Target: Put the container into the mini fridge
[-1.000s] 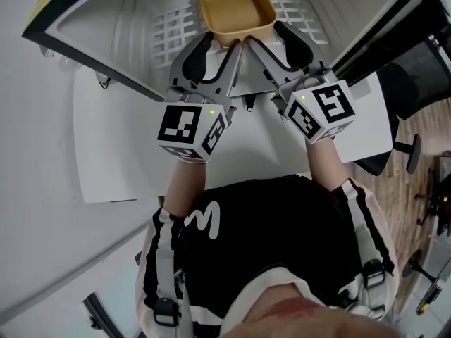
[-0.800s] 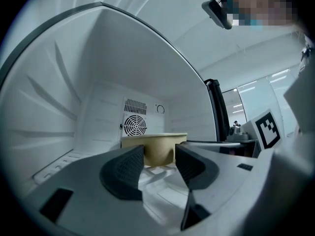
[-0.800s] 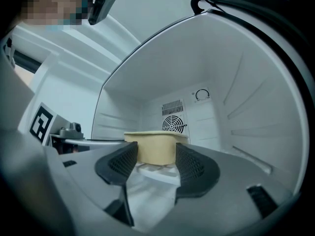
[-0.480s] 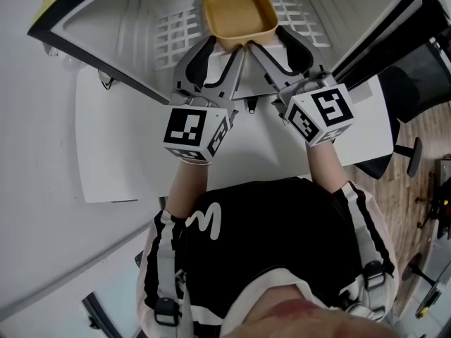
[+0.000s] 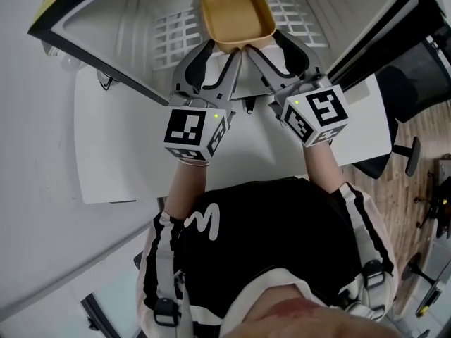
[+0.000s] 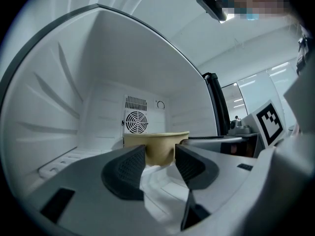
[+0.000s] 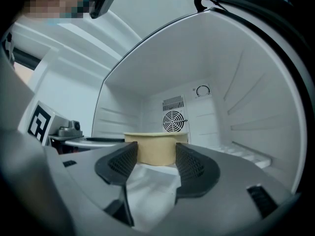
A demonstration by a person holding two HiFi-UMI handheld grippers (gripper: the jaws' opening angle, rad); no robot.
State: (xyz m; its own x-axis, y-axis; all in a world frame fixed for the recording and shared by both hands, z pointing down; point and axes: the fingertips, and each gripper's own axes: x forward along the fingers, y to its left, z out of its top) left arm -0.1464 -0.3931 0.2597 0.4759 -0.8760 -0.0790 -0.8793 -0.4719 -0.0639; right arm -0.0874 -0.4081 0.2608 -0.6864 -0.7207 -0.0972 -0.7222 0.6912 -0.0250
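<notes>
The tan container sits upright inside the open fridge, on its white shelf in front of the fan on the back wall. The left gripper and right gripper point in side by side above the surface, each with its fingers spread wide and holding nothing. The container lies just beyond both pairs of tips; whether any tip touches its near side I cannot tell.
</notes>
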